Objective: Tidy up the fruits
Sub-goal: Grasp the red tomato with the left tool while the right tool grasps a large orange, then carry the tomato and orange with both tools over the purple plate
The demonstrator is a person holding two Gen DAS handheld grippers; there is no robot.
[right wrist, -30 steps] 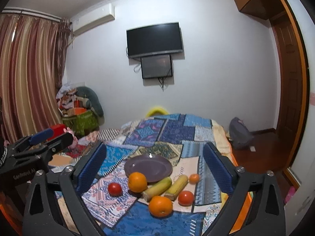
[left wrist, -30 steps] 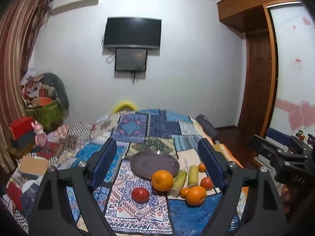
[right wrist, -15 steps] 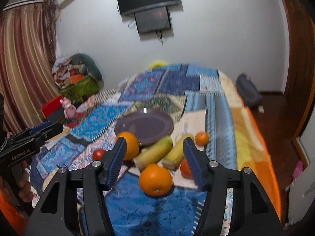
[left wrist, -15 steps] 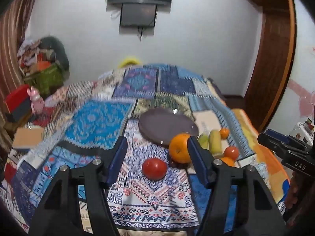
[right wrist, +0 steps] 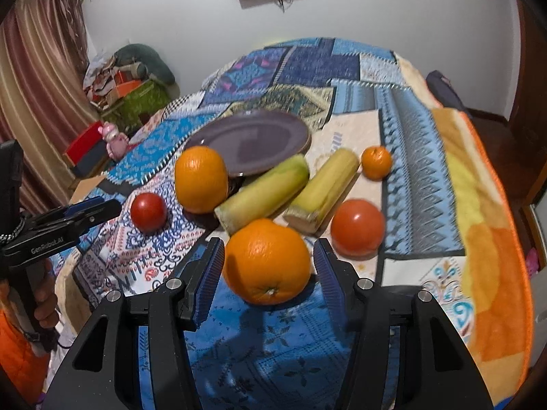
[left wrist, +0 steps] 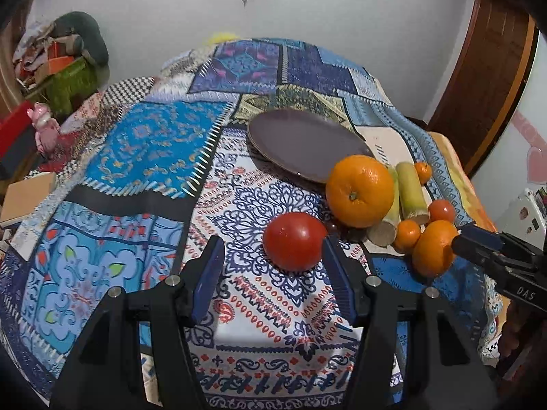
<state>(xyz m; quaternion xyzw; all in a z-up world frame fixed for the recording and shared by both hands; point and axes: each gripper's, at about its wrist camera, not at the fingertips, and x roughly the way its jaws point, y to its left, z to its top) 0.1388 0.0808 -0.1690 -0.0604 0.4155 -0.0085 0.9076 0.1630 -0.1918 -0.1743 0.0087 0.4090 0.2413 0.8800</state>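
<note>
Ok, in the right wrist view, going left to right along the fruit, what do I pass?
Left tomato → far orange → near orange, between the open fingers of the right gripper → right tomato → small mandarin. I have left out the two green stalks and the plate, since they overlap the others.

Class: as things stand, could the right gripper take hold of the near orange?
Probably yes. The right gripper is open with the near orange right between its fingers, and nothing lies between them.
</note>
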